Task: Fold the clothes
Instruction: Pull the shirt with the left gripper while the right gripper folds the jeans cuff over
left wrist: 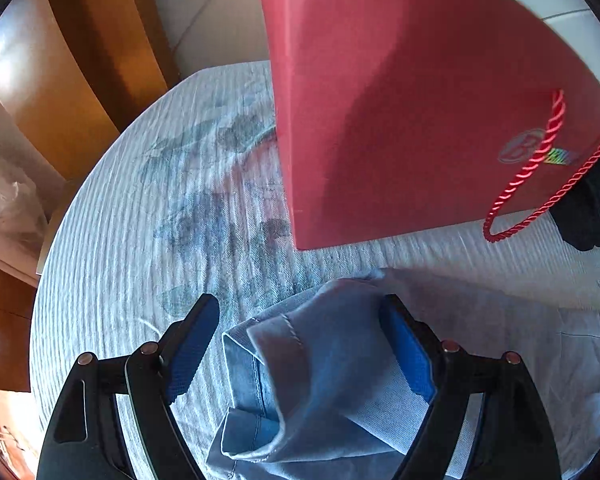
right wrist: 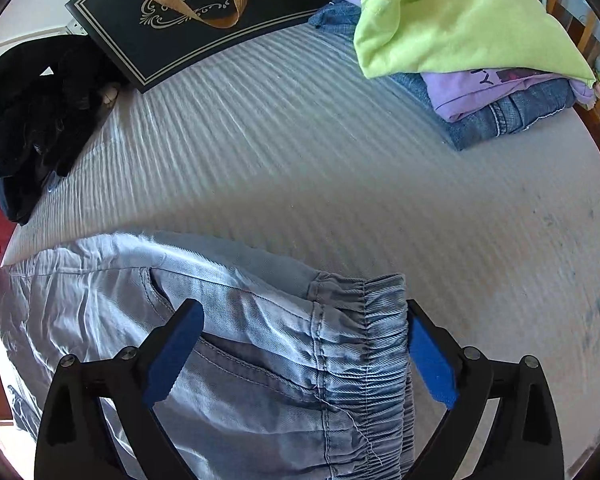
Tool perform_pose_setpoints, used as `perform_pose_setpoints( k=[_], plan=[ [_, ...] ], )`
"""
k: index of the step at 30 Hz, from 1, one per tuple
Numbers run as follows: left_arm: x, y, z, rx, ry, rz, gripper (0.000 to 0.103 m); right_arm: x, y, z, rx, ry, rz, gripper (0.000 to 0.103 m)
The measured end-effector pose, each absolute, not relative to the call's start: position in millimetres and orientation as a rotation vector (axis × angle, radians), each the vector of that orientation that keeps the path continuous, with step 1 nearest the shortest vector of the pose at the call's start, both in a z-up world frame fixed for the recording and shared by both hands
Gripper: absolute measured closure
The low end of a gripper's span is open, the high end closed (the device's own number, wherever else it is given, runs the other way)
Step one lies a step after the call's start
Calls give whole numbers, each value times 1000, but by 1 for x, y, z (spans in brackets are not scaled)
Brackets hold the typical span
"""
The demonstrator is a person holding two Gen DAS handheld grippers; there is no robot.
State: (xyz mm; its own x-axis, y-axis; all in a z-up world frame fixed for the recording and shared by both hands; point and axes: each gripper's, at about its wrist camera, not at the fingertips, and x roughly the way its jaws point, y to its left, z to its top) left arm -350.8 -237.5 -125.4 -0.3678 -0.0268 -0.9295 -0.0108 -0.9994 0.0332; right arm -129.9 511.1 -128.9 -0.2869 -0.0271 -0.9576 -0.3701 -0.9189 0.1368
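Light blue denim trousers [right wrist: 236,320] lie on a round table covered by a ribbed pale cloth [right wrist: 300,152]. In the right wrist view their elastic waistband [right wrist: 380,320] sits between the blue pads of my right gripper [right wrist: 306,312], which is open and pointing steeply down at it. In the left wrist view the hemmed leg end [left wrist: 300,360] of the trousers [left wrist: 332,380] lies rumpled between the fingers of my left gripper [left wrist: 300,308]. That gripper is open too, its right pad close against the cloth without clamping it.
A red paper bag [left wrist: 420,100] with a rope handle lies on the tablecloth [left wrist: 140,240] ahead of the left gripper. A black gift bag [right wrist: 204,12], a dark garment [right wrist: 40,128] and a stack of folded clothes [right wrist: 480,60] sit at the table's far side. Wooden furniture [left wrist: 80,60] stands at left.
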Motion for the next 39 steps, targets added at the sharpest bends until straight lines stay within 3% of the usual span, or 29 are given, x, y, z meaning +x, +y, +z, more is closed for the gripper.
perform_pose_setpoints(
  k=[2,3,4,5,7,9,16,21,30,32,35,39],
  plan=[
    [-353,-233,-131,1792,-59,-2580,30,-132,508,-134,-1751,440,2282,10],
    [-352,-231,-129,1796,-50,-2603,40,-132,506,-134,-1752,395,2269,15],
    [-350,-228,-127,1808,-41,-2627,65,-132,504,-134,-1750,345,2253,30],
    [-348,-223,-124,1790,-97,-2622,102,-132,503,-132,-1747,319,2244,39],
    [-340,-213,-112,1707,-221,-2618,101,-131,504,-127,-1741,286,2230,57],
    [-327,-209,-90,1586,-284,-2664,101,-126,503,-114,-1679,272,2268,65],
    [-235,-218,9,1201,-438,-2870,99,-62,497,-33,-1358,333,2522,65],
    [-151,-256,22,1128,-466,-2891,97,20,499,-9,-1252,417,2618,65],
    [-21,-310,-64,1455,-327,-2814,96,139,471,-58,-1438,495,2545,65],
    [-4,-319,-82,1540,-261,-2773,92,154,468,-74,-1491,509,2517,65],
    [18,-333,-90,1538,-129,-2733,84,164,475,-85,-1514,537,2508,65],
    [40,-355,-66,1395,45,-2732,89,171,482,-69,-1434,572,2558,65]
  ],
)
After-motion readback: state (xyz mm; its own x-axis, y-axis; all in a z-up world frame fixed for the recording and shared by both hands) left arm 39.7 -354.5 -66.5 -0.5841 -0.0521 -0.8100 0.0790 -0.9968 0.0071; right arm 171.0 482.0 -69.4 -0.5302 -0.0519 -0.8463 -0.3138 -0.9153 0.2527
